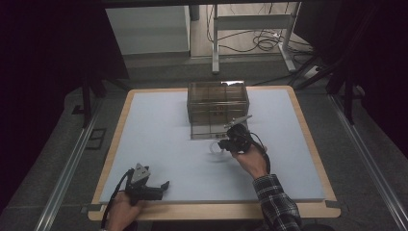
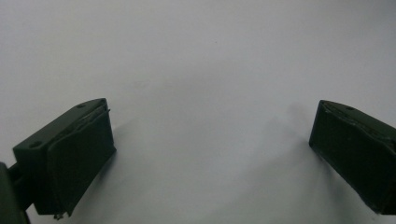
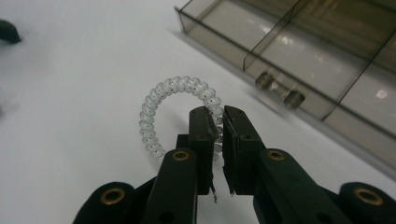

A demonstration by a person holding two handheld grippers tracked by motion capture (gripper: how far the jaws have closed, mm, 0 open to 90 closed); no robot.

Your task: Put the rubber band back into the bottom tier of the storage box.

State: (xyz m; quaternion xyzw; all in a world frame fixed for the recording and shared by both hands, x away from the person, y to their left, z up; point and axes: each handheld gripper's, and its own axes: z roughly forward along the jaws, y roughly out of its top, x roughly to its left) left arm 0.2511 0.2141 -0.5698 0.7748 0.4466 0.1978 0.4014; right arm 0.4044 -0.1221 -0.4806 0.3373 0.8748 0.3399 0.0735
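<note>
A clear spiral hair tie (image 3: 161,100) hangs in a loop from my right gripper (image 3: 219,116), whose jaws are shut on one side of the coil. In the high view the same spiral hair tie (image 1: 214,147) shows as a pale ring just left of my right gripper (image 1: 224,145), above the mat in front of a smoky transparent drawer box (image 1: 218,103). The box's lowest drawer (image 3: 299,60) is pulled out, with two small knobs on its front. My left gripper (image 1: 163,185) rests near the table's front left, open, its fingers (image 2: 74,158) wide apart over bare mat.
A pale blue mat (image 1: 159,139) covers a wooden table (image 1: 216,211). Metal rails run along both sides of the table on the floor. Desk legs and cables stand beyond the far edge.
</note>
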